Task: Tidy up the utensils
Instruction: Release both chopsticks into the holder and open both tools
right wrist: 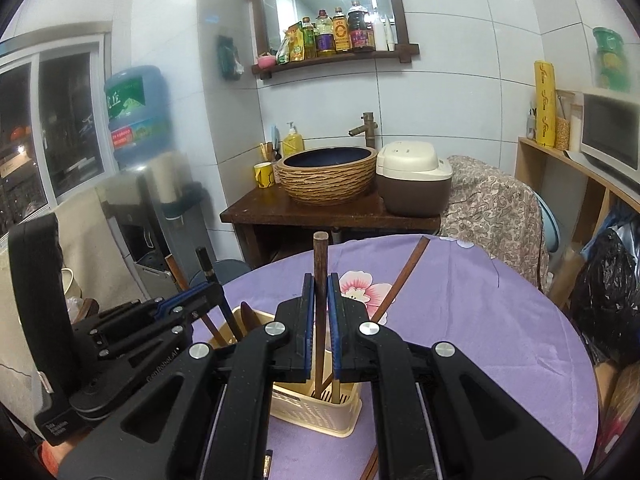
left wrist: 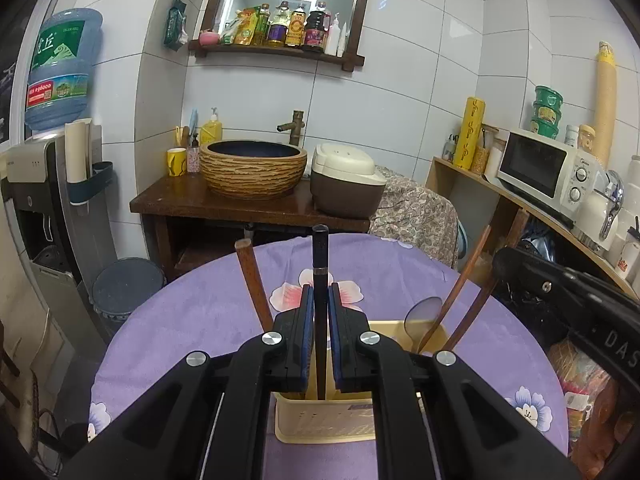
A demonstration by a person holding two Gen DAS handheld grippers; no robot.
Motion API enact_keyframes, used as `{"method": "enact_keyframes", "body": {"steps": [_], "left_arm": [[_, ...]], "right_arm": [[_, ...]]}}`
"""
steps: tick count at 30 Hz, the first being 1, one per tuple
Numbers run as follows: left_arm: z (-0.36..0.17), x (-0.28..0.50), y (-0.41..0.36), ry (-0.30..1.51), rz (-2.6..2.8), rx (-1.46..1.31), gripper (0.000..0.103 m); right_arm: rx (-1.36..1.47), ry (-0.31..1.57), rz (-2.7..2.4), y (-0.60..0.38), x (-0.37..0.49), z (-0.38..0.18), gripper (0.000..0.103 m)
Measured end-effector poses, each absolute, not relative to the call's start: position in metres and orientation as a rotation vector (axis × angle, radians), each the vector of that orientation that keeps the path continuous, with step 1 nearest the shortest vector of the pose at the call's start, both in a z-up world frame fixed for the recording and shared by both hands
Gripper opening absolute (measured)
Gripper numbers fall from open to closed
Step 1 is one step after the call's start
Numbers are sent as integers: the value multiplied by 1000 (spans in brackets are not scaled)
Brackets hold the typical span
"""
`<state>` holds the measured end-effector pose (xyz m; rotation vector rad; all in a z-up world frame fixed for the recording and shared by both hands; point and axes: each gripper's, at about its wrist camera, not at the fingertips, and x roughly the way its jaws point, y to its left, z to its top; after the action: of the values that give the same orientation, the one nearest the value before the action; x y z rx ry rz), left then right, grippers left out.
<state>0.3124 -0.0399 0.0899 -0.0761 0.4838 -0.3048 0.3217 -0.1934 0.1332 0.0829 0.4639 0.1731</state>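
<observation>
A dark chopstick (left wrist: 320, 280) is held upright at the centre of the left wrist view, its long axis vertical, top end toward the frame's top, lower end inside the beige utensil holder (left wrist: 320, 424) at the bottom centre. The left gripper (left wrist: 320, 300) is clamped on it, jaws nearly together. In the right wrist view, a brown wooden chopstick (right wrist: 320, 272) is likewise gripped upright by the right gripper (right wrist: 320, 300), its foot in the same holder (right wrist: 316, 412). A metal spoon (left wrist: 422, 312) and wooden handles (left wrist: 472, 276) are seen leaning in the holder on the purple tablecloth (left wrist: 192, 312).
</observation>
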Motion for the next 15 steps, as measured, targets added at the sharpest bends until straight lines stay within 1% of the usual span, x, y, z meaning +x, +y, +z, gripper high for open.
{"method": "enact_keyframes", "body": {"steps": [15], "left_arm": [[91, 310, -39, 487, -313, -76, 9]], "right_arm": [[111, 473, 152, -200, 326, 125, 8]]}}
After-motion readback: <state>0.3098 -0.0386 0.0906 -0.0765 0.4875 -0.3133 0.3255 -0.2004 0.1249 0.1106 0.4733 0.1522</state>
